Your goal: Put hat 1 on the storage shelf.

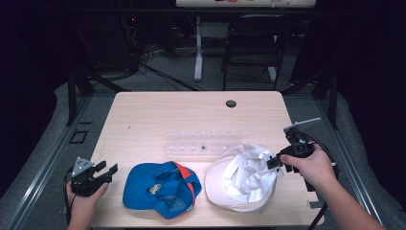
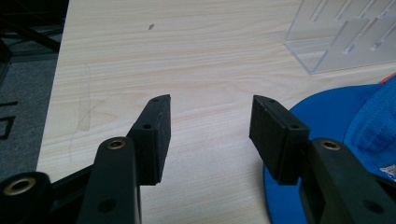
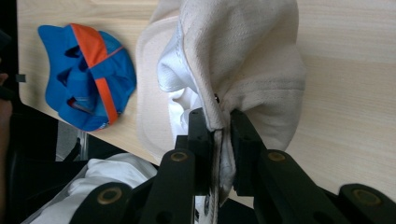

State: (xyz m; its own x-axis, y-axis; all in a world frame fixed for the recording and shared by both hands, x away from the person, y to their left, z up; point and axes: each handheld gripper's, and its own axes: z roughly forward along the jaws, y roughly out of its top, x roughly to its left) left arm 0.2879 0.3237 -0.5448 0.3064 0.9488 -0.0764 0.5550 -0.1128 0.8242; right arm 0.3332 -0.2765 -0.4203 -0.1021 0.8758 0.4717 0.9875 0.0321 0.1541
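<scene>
Right hand-held gripper (image 3: 219, 135) clamps white cap (image 3: 261, 60) rim, seen close; left hand-held gripper (image 2: 210, 128) wide open, empty.

Your right gripper's (image 3: 218, 135) jaws hide the pinched edge of the white cap (image 3: 243, 60). The blue cap (image 2: 345, 121) runs off the left gripper view's right edge, as does the clear acrylic rack (image 2: 341, 42); the blue cap's inner label is too small to read.

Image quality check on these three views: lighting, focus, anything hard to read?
High view: table evenly lit, surroundings nearly black, clear rack almost washes out against the wood. Left gripper view: jaws sharp, rack soft. Right gripper view: white cap bright, its fabric weave readable.
</scene>
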